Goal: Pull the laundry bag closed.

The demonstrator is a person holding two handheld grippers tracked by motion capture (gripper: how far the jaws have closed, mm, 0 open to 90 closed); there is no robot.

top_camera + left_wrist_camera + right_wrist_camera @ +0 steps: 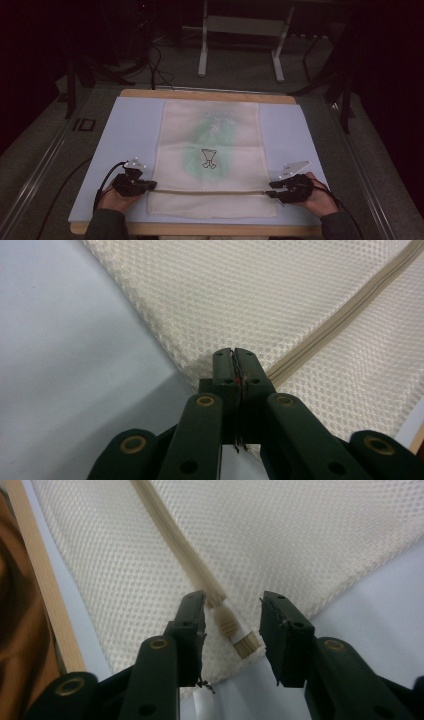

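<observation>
A cream mesh bag (210, 135) lies flat on a pale blue mat (125, 145), with a beige zipper (210, 191) running across its near part. A small printed figure on a green patch (209, 158) shows through the mesh. My left gripper (152, 185) is at the zipper's left end. In the left gripper view its jaws (234, 357) are pressed together on the bag's edge (200, 372), beside the zipper (345, 315). My right gripper (270, 189) is at the right end, open (232, 605), its jaws either side of the zipper's tab (232, 627) without touching it.
The mat rests on a wooden board (200, 94) whose near edge runs just behind my hands. Grey carpeted surface surrounds it. A white metal frame (202, 50) and dark cables (155, 65) stand beyond the far edge. Mat strips lie bare left and right of the bag.
</observation>
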